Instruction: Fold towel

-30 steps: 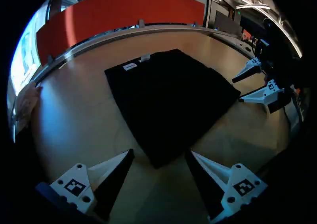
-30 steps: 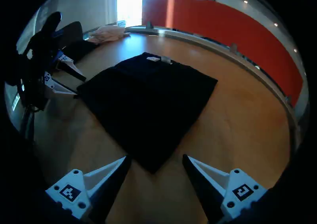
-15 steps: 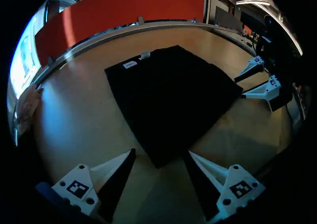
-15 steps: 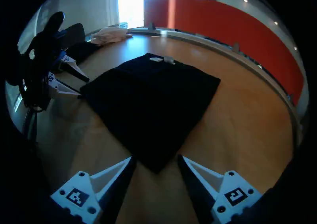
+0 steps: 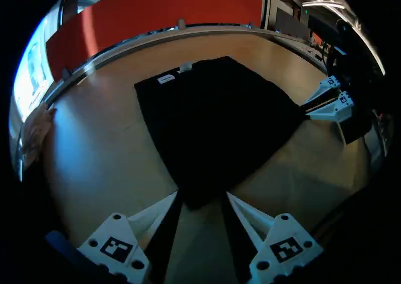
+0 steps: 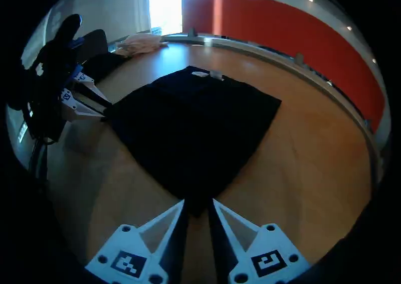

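Right gripper view: its hand-held gripper (image 6: 198, 208) pinches towel (image 6: 195, 123).

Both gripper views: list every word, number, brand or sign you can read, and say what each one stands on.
No text can be read.
White tags on the towel: too small to read.
Square markers: black-and-white patterns, no letters or digits.
Orange wall: no writing seen.
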